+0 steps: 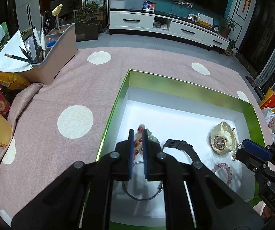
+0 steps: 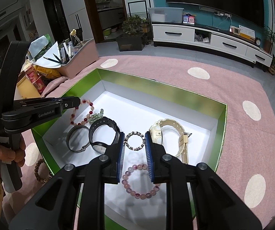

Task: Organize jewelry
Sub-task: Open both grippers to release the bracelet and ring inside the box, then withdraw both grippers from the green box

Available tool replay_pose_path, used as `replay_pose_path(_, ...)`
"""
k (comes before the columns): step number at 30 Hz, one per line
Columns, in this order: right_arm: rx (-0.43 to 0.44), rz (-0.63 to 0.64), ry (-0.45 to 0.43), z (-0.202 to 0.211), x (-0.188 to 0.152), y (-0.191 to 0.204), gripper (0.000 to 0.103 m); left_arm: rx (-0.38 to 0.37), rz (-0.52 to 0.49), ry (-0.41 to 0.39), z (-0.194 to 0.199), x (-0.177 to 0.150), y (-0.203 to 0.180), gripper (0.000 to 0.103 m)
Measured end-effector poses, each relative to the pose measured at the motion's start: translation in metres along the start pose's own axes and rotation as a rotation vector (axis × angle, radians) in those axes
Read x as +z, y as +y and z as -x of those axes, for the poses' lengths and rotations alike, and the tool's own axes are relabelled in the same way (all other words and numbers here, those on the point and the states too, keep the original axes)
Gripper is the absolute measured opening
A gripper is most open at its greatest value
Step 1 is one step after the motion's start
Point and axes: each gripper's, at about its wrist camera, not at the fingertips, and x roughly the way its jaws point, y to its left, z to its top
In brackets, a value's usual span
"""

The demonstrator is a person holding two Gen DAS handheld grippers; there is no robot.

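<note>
A green box (image 2: pixel 156 88) with a white floor holds jewelry. My left gripper (image 1: pixel 138 132) is nearly shut on a red and pale bead bracelet (image 2: pixel 83 113), which hangs from its tips (image 2: pixel 74 103) over the box's left part. My right gripper (image 2: pixel 135 136) is partly open, and a silver link bracelet (image 2: pixel 135 140) stands between its tips, touching both pads. Below it lies a pink bead bracelet (image 2: pixel 140 182). A black watch (image 2: pixel 103 132), a thin metal bangle (image 2: pixel 77 140) and a cream watch (image 2: pixel 168 134) lie in the box.
A brown bead bracelet (image 2: pixel 39 170) lies on the pink dotted cloth (image 1: pixel 60 95) outside the box's left wall. A pink organizer with pencils (image 1: pixel 47 57) and snack packs (image 1: pixel 1 88) stand at the far left.
</note>
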Motion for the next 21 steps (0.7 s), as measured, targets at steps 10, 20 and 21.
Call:
replay_pose_path(10,0.001,-0.042,-0.015,0.008,-0.001,-0.008,0.023,0.003,0.001,0.002,0.001,0.000,0.001,0.018)
replay_pose_path(20,0.000,-0.059,-0.058,0.039,-0.012,-0.011,0.040,-0.017,-0.021,-0.033,0.026,-0.007,-0.014,0.053)
replay_pose_path(21,0.000,-0.062,-0.062,0.043,-0.013,-0.011,0.044,-0.020,-0.027,-0.037,0.031,-0.008,-0.016,0.058)
